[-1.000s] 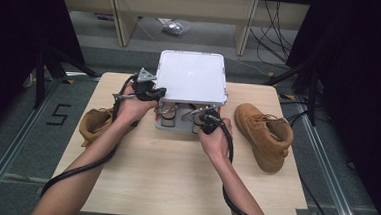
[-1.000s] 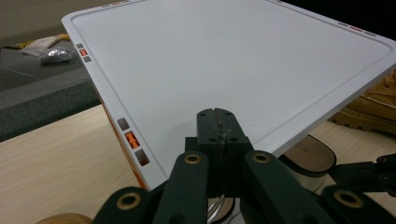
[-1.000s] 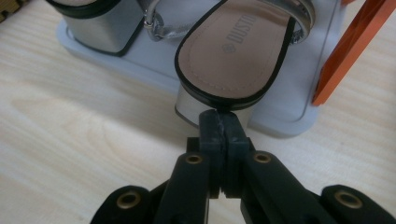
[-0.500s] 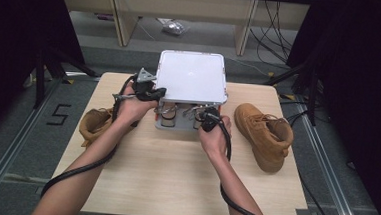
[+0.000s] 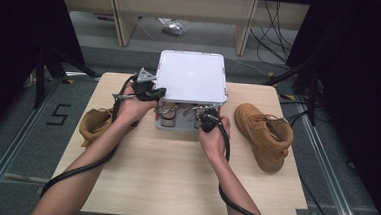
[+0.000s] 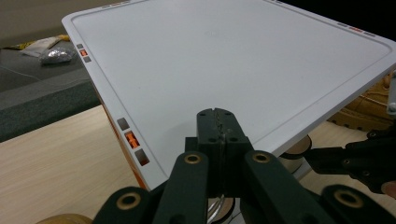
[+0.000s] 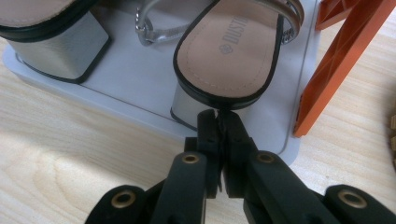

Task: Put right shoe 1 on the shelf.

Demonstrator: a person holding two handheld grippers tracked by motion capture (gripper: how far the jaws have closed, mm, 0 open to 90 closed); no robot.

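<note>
Silver block-heeled sandal (image 7: 224, 51) on smooth grey shelf (image 7: 140, 88).

Grey floor (image 5: 16, 142), perhaps carpeted; pale shelving (image 5: 184, 9) behind.

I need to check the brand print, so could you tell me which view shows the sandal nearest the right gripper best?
The right gripper view: the sandal shows its tan insole, print and silver block heel up close. The high view shows just its heel under the white shelf. The left gripper view gives a mere edge.
</note>
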